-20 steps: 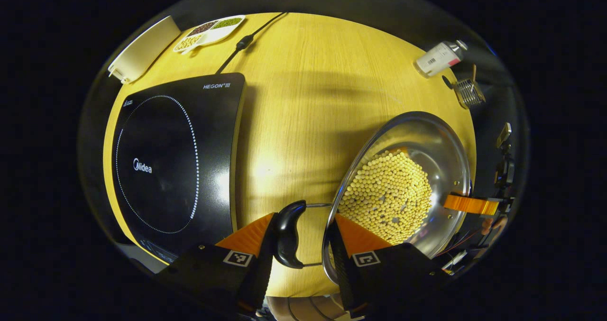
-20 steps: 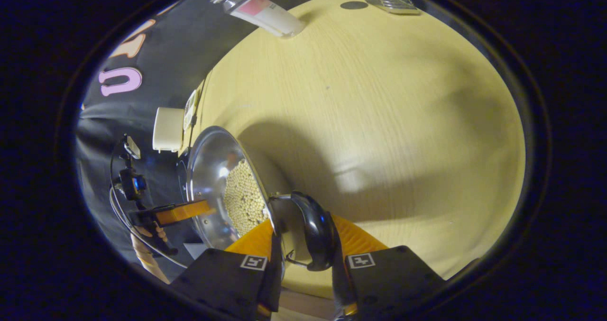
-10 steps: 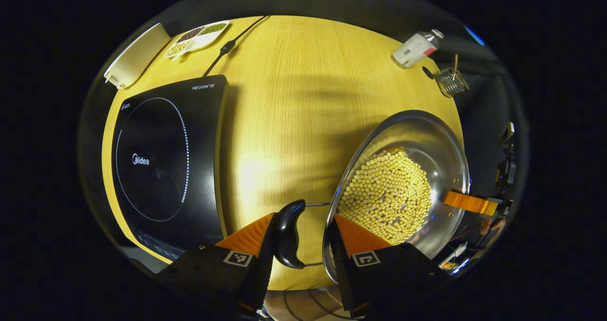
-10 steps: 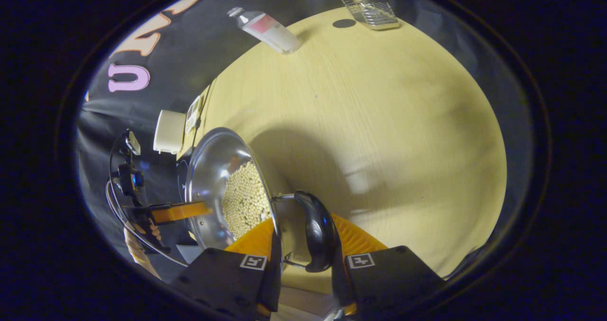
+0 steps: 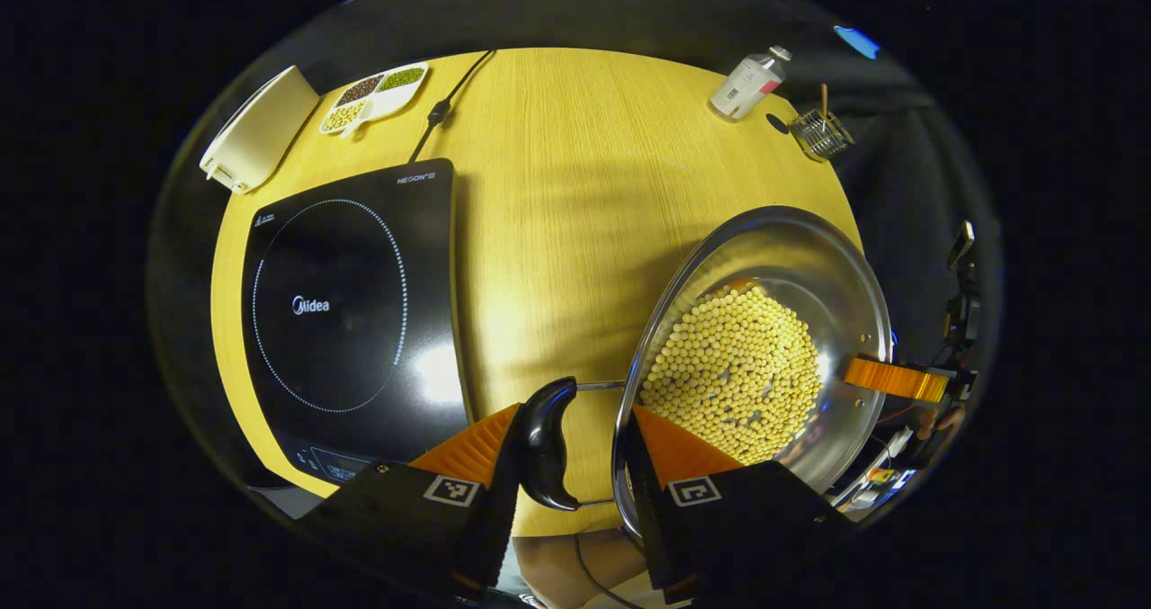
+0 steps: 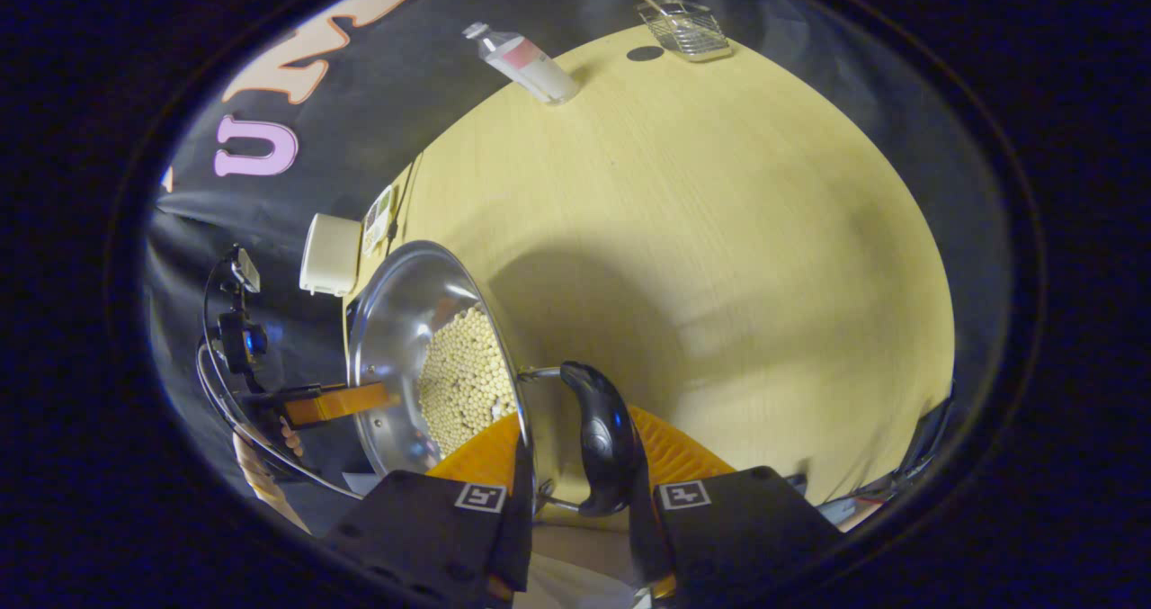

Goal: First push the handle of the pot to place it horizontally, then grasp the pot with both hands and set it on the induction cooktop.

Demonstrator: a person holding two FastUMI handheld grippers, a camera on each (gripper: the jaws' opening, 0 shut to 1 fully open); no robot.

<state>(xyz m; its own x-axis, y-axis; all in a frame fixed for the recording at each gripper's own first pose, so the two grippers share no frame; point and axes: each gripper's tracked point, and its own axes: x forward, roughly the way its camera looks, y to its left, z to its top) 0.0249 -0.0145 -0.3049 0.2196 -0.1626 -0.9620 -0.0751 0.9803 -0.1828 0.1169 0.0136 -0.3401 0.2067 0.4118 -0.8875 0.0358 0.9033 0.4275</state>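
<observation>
Wooden surface (image 5: 575, 195) carries the cooktop (image 5: 346, 308) at left; the pot (image 5: 764, 339) of beans hangs clear beside it, left tool (image 5: 571, 443) and right tool (image 6: 575, 452) each pinching a handle, so carry it level, both tools together, onto the ring.

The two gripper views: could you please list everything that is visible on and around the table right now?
Pot: one, silver steel, right part of table, lifted, tilted.
Beans: many, pale yellow, inside pot.
Pot handles: two, black, one on each side.
Induction cooktop: one, black, left part of table.
Divided dish: one, white, far left corner.
Box: one, cream, beside dish.
Bottle: one, white, far right.
Wire basket: one, metal, beside bottle.
Table: one, yellow wood.
Left gripper: around one handle.
Right gripper: around the other.
</observation>
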